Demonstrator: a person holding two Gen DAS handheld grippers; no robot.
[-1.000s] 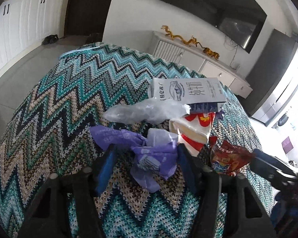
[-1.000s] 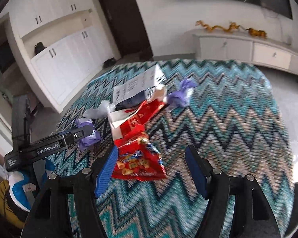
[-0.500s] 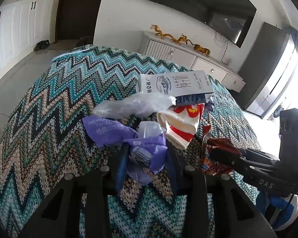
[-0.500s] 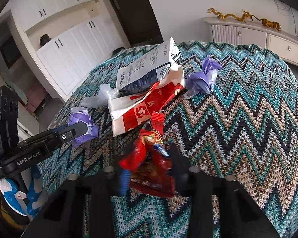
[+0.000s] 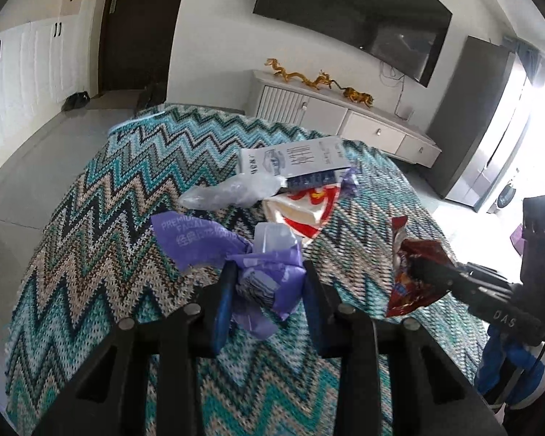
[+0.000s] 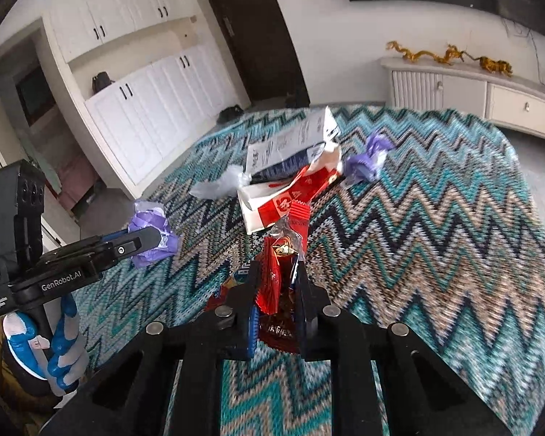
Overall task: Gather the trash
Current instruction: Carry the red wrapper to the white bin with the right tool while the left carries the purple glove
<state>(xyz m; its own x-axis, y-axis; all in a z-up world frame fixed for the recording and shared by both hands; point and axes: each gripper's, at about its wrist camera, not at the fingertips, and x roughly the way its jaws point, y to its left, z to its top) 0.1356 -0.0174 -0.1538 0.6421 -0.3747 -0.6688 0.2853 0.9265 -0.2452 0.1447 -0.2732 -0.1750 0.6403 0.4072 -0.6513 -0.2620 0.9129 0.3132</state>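
On the near half of the zigzag blanket [image 5: 101, 196], both grippers now pinch trash where a second ago they stood spread around it; left gripper [image 5: 267, 287] is clamped on the purple wrapper [image 5: 269, 272], crumpled, printed tail trailing left, and looks lifted clear of the cloth; right gripper [image 6: 276, 283] jaws closing, the red snack bag [image 6: 281, 265] already squeezed between them, glossy, folded upright, foil inside showing; both pieces look secured, so carrying off to a bin (none in view) is likely next; still left on the blanket, far centre: white carton [image 5: 294, 160], red-and-white box [image 5: 301, 210] just beside it, clear plastic bag [image 5: 232, 192] to their left, a second purple wad [image 6: 367, 160] at the pile's right in the right view.
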